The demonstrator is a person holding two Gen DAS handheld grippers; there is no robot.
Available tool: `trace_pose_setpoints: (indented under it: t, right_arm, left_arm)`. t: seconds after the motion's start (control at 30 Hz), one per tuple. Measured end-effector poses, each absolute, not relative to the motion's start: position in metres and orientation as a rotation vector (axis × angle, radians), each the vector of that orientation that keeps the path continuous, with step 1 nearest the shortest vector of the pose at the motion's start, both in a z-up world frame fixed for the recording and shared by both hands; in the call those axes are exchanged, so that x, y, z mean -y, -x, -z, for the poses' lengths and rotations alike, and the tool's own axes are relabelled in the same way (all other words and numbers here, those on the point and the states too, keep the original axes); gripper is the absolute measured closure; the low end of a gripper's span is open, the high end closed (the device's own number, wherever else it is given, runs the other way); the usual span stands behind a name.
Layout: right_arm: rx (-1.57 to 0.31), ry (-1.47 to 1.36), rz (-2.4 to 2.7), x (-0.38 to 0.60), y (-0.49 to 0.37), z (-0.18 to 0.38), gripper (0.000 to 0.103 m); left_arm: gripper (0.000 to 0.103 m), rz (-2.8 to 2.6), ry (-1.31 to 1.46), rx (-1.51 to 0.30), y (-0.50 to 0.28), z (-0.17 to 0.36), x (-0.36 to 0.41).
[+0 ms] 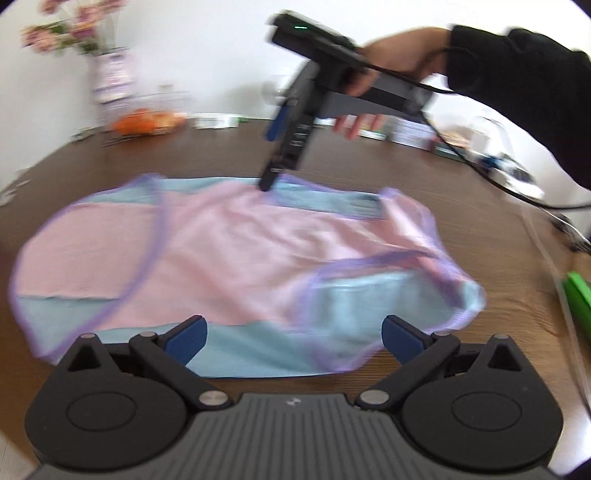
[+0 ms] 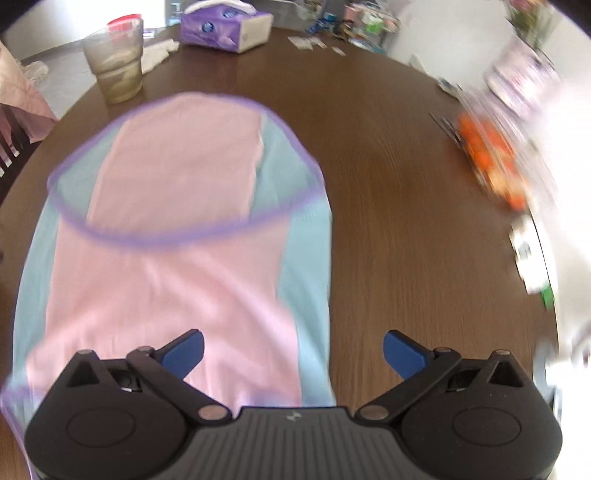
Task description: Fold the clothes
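On the brown table (image 1: pixel 443 221) lies the garment (image 1: pixel 229 254), pink in the middle, light blue at the sides, with a purple edge. It fills the middle of the left wrist view and the left half of the right wrist view, spread mostly flat, with one part folded over itself.

At the bottom of the left wrist view, your left gripper (image 1: pixel 293 334) has its blue fingers (image 1: pixel 186 334) spread wide apart. Nothing is between them. They hang over the near blue edge of the cloth, and you are not holding it.

At the bottom of the right wrist view, your right gripper (image 2: pixel 293 350) is let go too, with its fingers (image 2: pixel 184 350) as wide as they go. The left finger is over the pink cloth and the right finger is over bare wood. Nothing is pinched.

In the left wrist view, that same right gripper shows in the upper middle, held by your hand (image 1: pixel 399 51) in a black sleeve (image 1: pixel 524 96). Its dark tip points down at the far edge of the cloth. You cannot tell if it touches, because the picture is blurry.

In the upper left of the right wrist view stand a cup (image 2: pixel 114 62) and a purple tissue box (image 2: pixel 225 26), well apart from the cloth. A vase of flowers (image 1: pixel 110 70) and something orange (image 1: pixel 147 120) sit in the upper left of the left wrist view.
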State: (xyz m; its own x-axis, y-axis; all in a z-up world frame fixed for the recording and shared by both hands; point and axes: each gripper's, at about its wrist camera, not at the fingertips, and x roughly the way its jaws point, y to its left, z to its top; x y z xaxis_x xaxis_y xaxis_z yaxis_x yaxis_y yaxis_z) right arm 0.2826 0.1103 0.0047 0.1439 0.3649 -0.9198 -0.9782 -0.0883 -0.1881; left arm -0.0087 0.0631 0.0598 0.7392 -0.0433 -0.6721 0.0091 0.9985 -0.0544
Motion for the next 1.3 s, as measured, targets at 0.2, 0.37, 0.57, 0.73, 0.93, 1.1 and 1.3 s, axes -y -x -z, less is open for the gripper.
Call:
trace_pose_setpoints:
  t: [0.2,0.37,0.57,0.73,0.93,1.1,1.3]
  right_arm:
    - [-0.912,1.092,-1.230,-0.027,-0.304,0.012,0.000]
    - [-0.996,1.036,-1.210,0.021,-0.315,0.027,0.000]
    - [-0.973,0.953,-1.233,0.044,-0.326,0.031,0.026]
    - [-1.006,0.942,-1.294,0.066,-0.325,0.018,0.070]
    - [-1.005,0.966,-1.345,0.068,-0.317,0.012,0.095]
    - [-1.001,0.966,-1.343,0.069,-0.318,0.014,0.095]
    - [-1.012,0.971,-1.301,0.078,-0.318,0.021,0.096]
  left_arm:
    - [0.000,0.119,0.006,-0.749,-0.006,-0.053,-0.003]
    - [0.000,0.208,-0.099,-0.740,-0.011,-0.047,0.042]
    - [0.023,0.236,-0.181,-0.750,-0.026,-0.034,0.070]
    - [0.098,0.286,-0.171,-0.774,-0.034,-0.027,0.064]
    - [0.099,0.308,-0.166,-0.784,-0.037,-0.028,0.059]
    - [0.099,0.319,-0.174,-0.784,-0.037,-0.028,0.061]
    - [0.099,0.367,-0.173,-0.787,-0.038,-0.030,0.067]
